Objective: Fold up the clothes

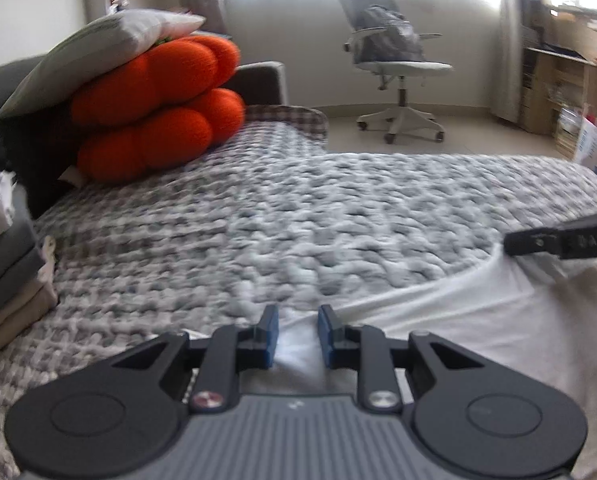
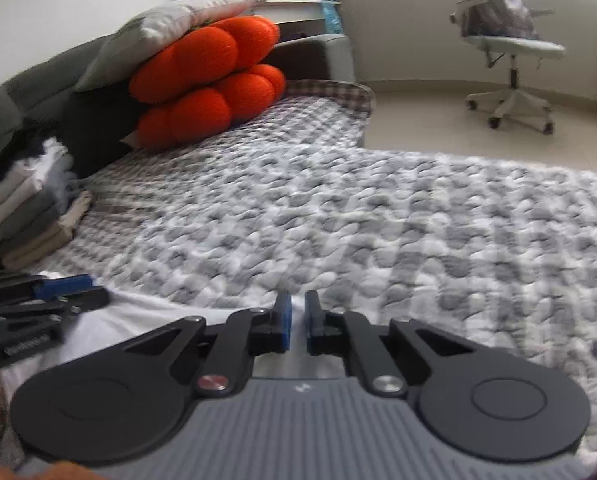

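Note:
A white garment [image 1: 478, 320] lies over the near part of a grey knitted blanket [image 1: 258, 220] on the bed. Its far edge runs taut from one gripper to the other. My left gripper [image 1: 297, 320] has its blue pads closed on a bunched fold of the garment. In this view my right gripper [image 1: 510, 242] reaches in from the right at the garment's far corner. In the right wrist view my right gripper [image 2: 297, 308] stands with its pads close together on the white garment [image 2: 138, 320]. My left gripper [image 2: 94, 288] shows at the left edge, lying on the cloth.
A stack of folded clothes [image 1: 6, 264] [image 2: 26, 216] sits at the left. Behind it an orange cushion [image 1: 158, 112] [image 2: 210, 80] carries a white pillow [image 1: 98, 48]. Beyond the bed's edge, an office chair [image 1: 394, 64] stands on the floor.

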